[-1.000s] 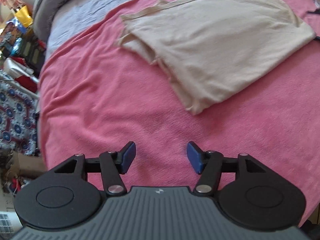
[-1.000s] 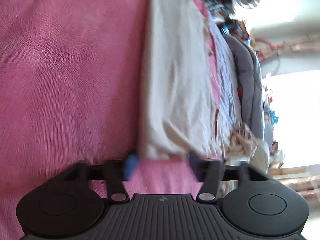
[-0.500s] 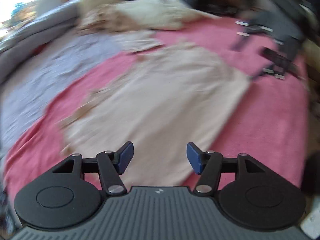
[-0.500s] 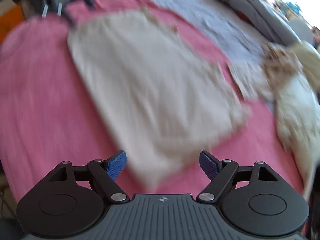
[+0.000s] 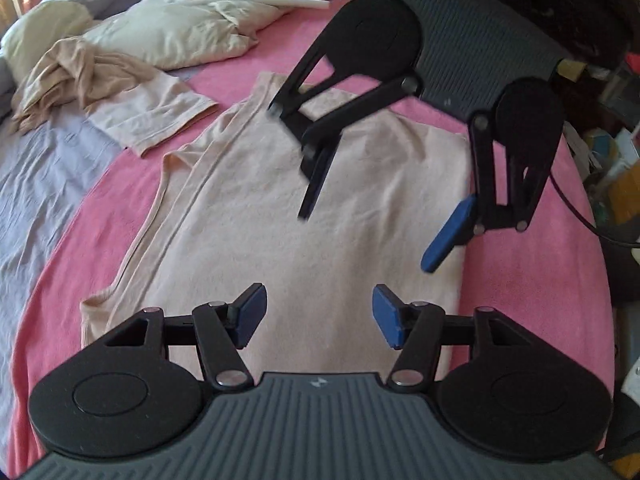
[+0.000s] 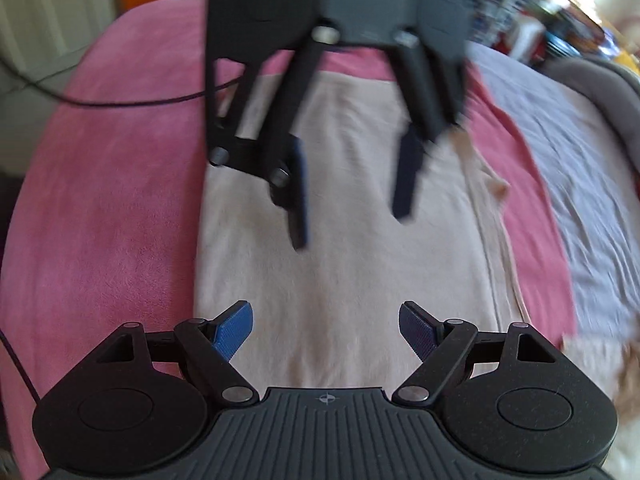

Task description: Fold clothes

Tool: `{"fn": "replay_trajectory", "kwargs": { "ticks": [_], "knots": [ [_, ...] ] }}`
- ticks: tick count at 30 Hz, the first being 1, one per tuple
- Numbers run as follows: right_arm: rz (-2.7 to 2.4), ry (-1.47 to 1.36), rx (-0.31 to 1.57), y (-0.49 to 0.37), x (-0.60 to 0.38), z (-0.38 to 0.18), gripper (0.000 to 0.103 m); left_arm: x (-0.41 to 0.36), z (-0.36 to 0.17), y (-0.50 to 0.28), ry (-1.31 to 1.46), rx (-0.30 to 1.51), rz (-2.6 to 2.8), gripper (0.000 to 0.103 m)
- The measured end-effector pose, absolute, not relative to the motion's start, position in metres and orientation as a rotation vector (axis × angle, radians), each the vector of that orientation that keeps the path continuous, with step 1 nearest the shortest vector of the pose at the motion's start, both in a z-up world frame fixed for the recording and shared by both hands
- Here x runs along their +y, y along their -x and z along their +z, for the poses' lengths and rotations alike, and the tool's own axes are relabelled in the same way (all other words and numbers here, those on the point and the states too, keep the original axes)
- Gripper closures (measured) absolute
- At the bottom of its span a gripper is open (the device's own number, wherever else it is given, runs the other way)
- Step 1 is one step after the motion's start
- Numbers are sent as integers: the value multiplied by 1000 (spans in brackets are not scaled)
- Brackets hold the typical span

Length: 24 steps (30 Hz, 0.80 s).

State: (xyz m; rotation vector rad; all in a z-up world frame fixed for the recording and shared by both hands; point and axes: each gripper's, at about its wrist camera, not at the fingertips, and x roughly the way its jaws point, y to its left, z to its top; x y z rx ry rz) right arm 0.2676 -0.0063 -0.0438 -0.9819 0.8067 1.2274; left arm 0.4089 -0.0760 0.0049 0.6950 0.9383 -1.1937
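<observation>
Left wrist view: both hand-held grippers, left (image 5: 316, 316) and right (image 5: 366, 238), hover released above the flat beige cotton shirt (image 5: 304, 208) on the pink bed; whichever fold follows, pinch matching edges evenly.

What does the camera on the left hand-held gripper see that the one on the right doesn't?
Only the left wrist view shows the crumpled tan garment, the cream pillow and the small folded beige piece at the far side of the bed. Only the right wrist view shows the black cable trailing over the pink blanket. Both show the beige shirt lying flat on that blanket, with the left hand-held gripper and the right hand-held gripper open above it, facing each other.
</observation>
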Motion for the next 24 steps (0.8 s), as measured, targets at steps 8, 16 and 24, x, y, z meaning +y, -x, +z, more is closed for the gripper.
{"fn": "replay_trajectory", "kwargs": {
  "ticks": [8, 16, 24],
  "knots": [
    [1305, 918, 870, -310, -3, -78, 0, -91, -40, -429, -788, 989, -1212, 31],
    [1313, 781, 863, -320, -31, -88, 0, -81, -60, -420, -779, 967, -1248, 1],
    [1237, 757, 895, -312, -96, -94, 0, -31, -61, -415, -767, 999, -1231, 1]
  ]
}}
